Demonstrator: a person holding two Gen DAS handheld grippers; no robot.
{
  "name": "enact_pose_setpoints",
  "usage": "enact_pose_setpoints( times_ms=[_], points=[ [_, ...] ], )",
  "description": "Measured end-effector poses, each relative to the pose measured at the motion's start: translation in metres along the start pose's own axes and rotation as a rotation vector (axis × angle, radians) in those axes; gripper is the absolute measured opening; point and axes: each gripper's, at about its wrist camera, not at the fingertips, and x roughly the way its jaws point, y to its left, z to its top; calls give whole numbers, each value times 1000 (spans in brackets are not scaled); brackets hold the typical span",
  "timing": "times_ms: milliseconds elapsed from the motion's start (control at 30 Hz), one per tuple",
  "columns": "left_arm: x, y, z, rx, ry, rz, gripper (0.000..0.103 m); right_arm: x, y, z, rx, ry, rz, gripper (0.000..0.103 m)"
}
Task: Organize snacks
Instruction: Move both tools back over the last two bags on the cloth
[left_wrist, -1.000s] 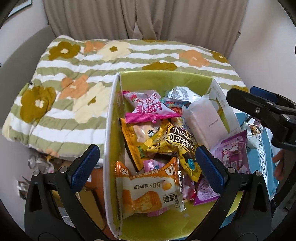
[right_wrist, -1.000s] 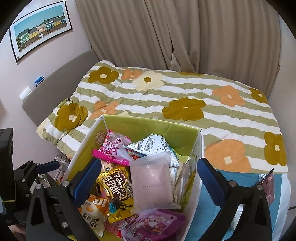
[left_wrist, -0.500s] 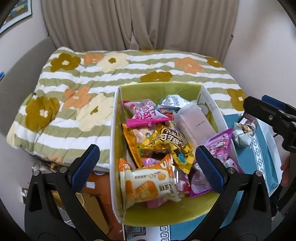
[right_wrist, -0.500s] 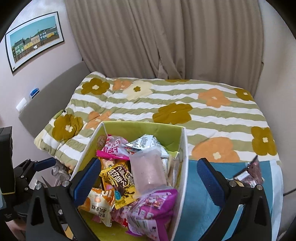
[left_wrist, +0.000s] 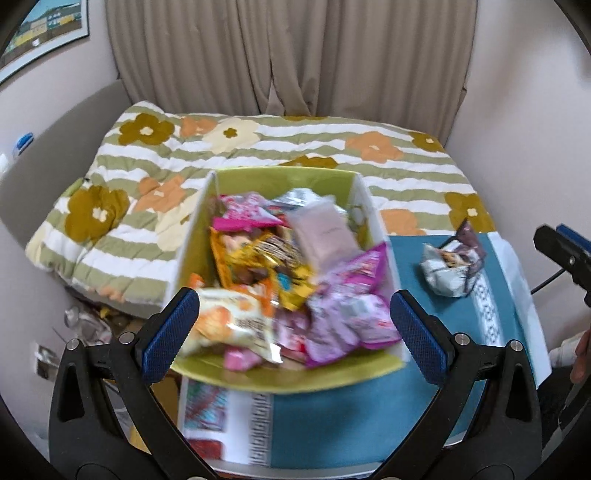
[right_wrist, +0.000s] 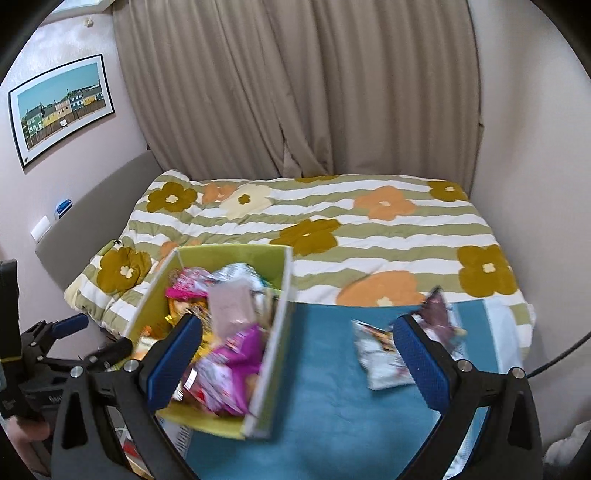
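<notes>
A green storage box (left_wrist: 280, 177) with white outer walls stands on the left part of a blue table (left_wrist: 351, 424). It is full of snack packets: orange-white, yellow, pink and purple ones. It also shows in the right wrist view (right_wrist: 225, 254). Two loose snack packets (left_wrist: 452, 264) lie on the blue cloth to the right of the box, also seen in the right wrist view (right_wrist: 384, 354). My left gripper (left_wrist: 293, 336) is open and empty, above the box's near edge. My right gripper (right_wrist: 293, 360) is open and empty, above the cloth beside the box.
A bed with a striped flower quilt (right_wrist: 332, 218) lies just behind the table. Beige curtains (right_wrist: 295, 85) hang at the back. A framed picture (right_wrist: 61, 107) hangs on the left wall. Clutter lies on the floor (left_wrist: 85, 321) left of the table.
Both grippers have pulled back and up from the box. The view is wider and blurred; more of the blue table and the two loose packets now show.
</notes>
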Motion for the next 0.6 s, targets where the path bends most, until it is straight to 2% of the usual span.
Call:
enact_pose_setpoints(
  times_ms=[367,600],
  points=[
    [-6,-114,-35,-24,-22,-50,102,-44,-104,-39,-6,5,-7,103],
    [28,-180,-35,6,42,-98,102,-35,-162,-45,16,22,10,103]
  ],
)
